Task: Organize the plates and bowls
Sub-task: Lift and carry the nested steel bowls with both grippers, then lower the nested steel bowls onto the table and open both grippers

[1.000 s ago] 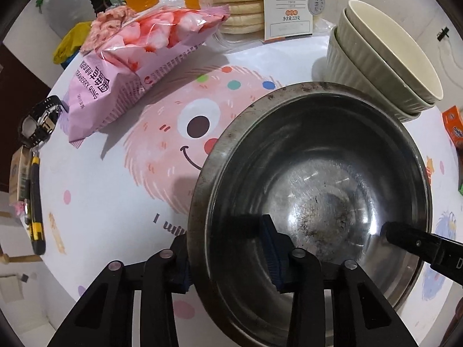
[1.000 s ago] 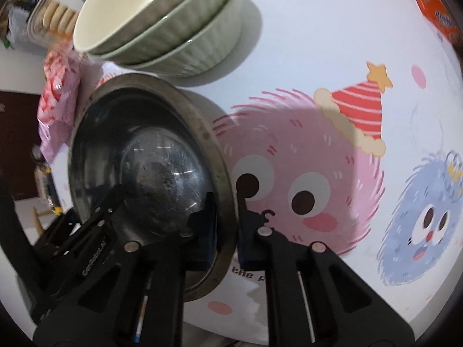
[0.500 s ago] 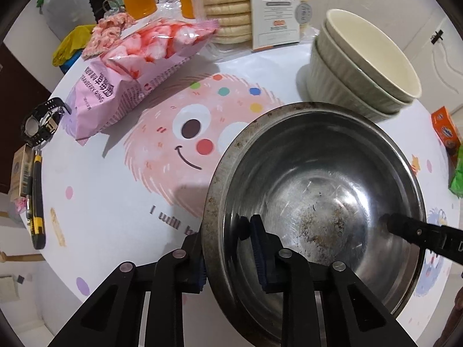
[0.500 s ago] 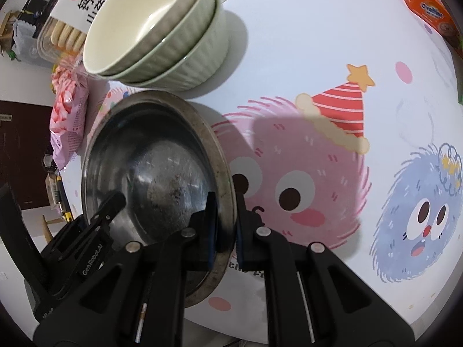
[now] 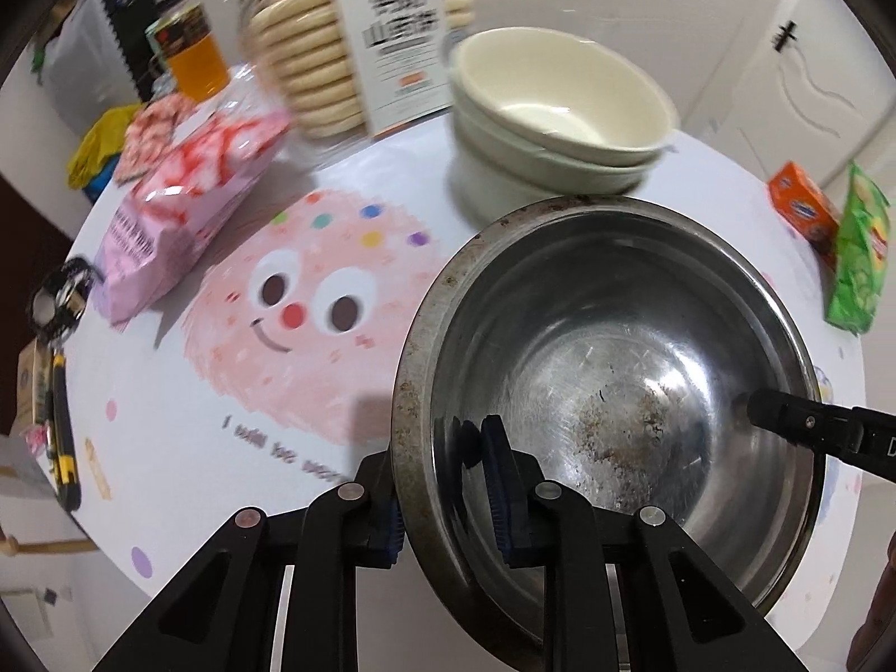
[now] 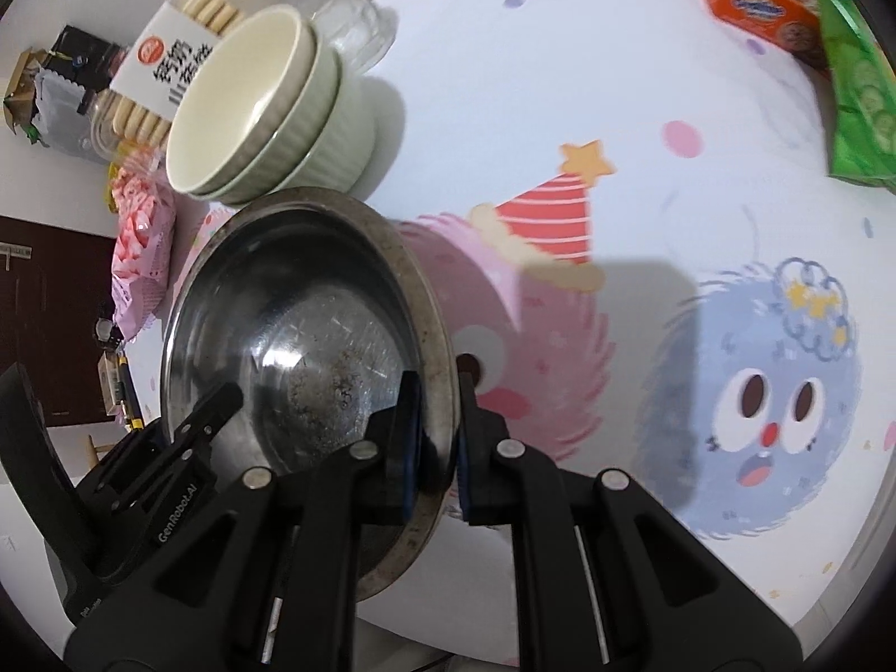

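A large worn steel bowl (image 5: 616, 369) is held by both grippers, lifted above the table. My left gripper (image 5: 442, 481) is shut on its near-left rim, one pad inside and one outside. My right gripper (image 6: 437, 437) is shut on the opposite rim; the bowl (image 6: 291, 336) fills the left of the right wrist view. Two stacked pale green ribbed bowls (image 5: 554, 112) with cream insides stand just beyond the steel bowl, also in the right wrist view (image 6: 257, 112).
A round table with a cartoon cloth (image 5: 313, 302) holds a pink snack bag (image 5: 179, 196), a biscuit pack (image 5: 358, 50), an orange drink bottle (image 5: 190, 50), an orange box (image 5: 801, 207) and a green bag (image 5: 857, 263). A yellow-black tool (image 5: 61, 437) lies at the left edge.
Both grippers have lifted the steel bowl off the table and carried it up toward the stacked green bowls. The left gripper has closed tighter on the rim.
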Motion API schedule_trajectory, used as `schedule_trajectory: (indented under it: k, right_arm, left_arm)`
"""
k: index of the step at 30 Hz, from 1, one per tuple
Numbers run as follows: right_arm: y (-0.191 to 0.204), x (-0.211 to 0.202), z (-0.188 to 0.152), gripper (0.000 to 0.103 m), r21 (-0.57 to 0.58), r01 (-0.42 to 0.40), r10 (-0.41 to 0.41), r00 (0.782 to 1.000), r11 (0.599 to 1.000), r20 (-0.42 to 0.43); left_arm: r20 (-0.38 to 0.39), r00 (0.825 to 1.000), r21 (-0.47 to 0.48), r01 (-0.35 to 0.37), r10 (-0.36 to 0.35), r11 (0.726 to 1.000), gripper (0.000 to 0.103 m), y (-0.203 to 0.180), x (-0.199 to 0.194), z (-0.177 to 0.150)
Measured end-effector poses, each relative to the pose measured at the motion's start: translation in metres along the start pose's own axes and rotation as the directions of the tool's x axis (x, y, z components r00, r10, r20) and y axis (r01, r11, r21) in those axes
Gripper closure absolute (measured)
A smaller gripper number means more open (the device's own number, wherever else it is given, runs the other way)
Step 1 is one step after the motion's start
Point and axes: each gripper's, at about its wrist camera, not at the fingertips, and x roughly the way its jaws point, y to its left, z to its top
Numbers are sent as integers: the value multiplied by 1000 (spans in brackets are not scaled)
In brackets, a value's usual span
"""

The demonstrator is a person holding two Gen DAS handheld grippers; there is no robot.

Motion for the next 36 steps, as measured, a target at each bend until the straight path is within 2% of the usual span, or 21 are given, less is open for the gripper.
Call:
schedule_trajectory:
  k: [8,19,28,36]
  right_arm:
    - [-44,-35,-12,90,71,27,-33,996,997,82]
    - [-98,-55,-36,90,187,49,-74,989,981,130]
    - [-121,-64,-46,90,229,63,-100,983,971,154]
    - [-138,-46,-48,90,252,78,-117,983,965,143]
  left_arm:
    - [28,998,119,47,-51,992,80,-53,-3,10]
    - [20,996,239,84,-92,967,80,-115,-4,-5]
    - [16,993,288,108,-118,951,80,-140,-1,-11]
    - [-8,993,289,117,-120,950,79,-146,24,-18]
